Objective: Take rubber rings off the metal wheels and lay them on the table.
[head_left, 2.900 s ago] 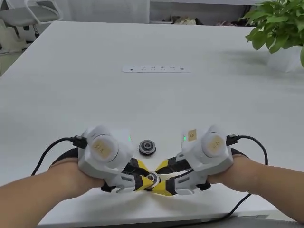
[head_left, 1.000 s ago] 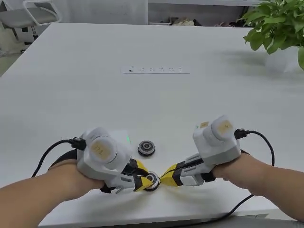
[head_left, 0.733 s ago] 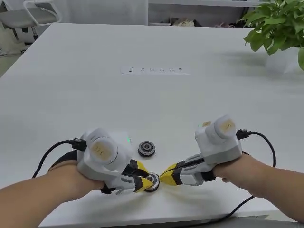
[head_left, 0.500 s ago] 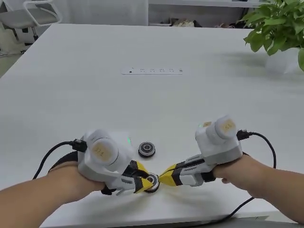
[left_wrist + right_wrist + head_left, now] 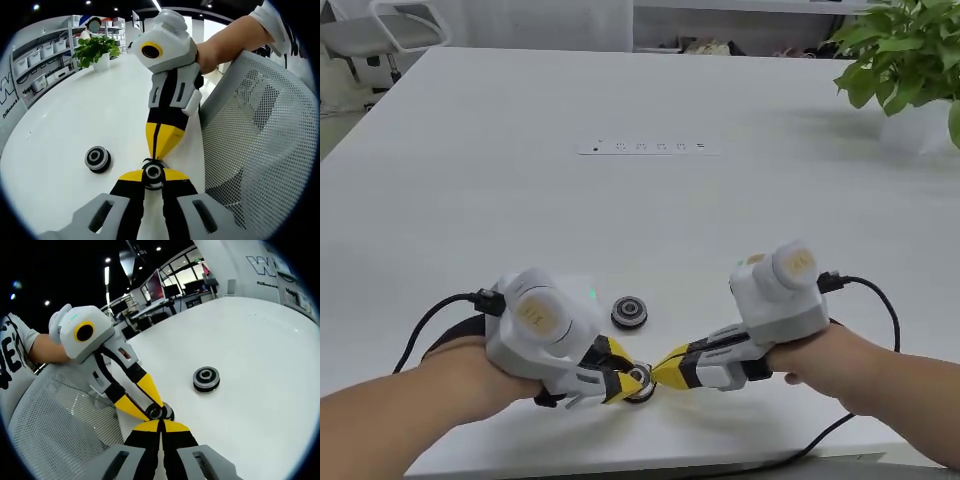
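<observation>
Smooth white table (image 5: 520, 180), left gripper (image 5: 152, 175) pinching a small round metal wheel (image 5: 152, 171)

Seconds ago flat and crossed over the wheel (image 5: 639, 380), the right gripper (image 5: 656, 372) now stands rolled upright, jaws closed at its rim.

Wheel (image 5: 639, 379) half hidden between jaws; plant (image 5: 900, 50) partly off-frame.
</observation>
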`<state>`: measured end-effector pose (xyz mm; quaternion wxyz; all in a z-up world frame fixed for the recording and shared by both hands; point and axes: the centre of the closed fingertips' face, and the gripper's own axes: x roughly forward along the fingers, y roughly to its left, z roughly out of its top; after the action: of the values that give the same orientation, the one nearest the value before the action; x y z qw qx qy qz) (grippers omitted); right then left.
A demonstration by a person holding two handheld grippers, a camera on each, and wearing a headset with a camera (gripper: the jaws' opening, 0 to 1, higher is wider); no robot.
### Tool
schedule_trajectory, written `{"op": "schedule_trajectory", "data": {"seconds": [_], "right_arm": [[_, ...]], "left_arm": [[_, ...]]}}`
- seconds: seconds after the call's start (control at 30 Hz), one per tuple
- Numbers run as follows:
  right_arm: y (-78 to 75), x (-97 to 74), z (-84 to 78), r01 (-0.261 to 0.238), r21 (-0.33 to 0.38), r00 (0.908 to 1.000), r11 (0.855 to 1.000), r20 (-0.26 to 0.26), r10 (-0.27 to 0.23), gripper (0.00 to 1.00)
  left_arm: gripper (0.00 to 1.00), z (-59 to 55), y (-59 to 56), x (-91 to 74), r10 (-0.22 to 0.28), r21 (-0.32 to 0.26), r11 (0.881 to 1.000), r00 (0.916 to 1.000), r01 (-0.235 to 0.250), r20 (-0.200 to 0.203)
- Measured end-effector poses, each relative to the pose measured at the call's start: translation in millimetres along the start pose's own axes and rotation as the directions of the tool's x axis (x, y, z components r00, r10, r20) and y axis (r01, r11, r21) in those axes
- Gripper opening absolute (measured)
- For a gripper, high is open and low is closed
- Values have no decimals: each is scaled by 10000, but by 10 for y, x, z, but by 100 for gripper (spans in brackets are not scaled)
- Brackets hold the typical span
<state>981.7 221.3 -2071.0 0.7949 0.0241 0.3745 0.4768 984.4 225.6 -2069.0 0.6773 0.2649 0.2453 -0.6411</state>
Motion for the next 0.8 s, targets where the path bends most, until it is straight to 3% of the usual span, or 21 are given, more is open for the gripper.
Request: {"op": "schedule_trajectory", "data": {"seconds": [0.8], "right_arm": [[65, 28, 50, -271, -103, 9996, 9996, 111, 272, 0]], "left_arm": [[8, 1, 1, 3, 8, -53, 10000, 10000, -8, -3]]}}
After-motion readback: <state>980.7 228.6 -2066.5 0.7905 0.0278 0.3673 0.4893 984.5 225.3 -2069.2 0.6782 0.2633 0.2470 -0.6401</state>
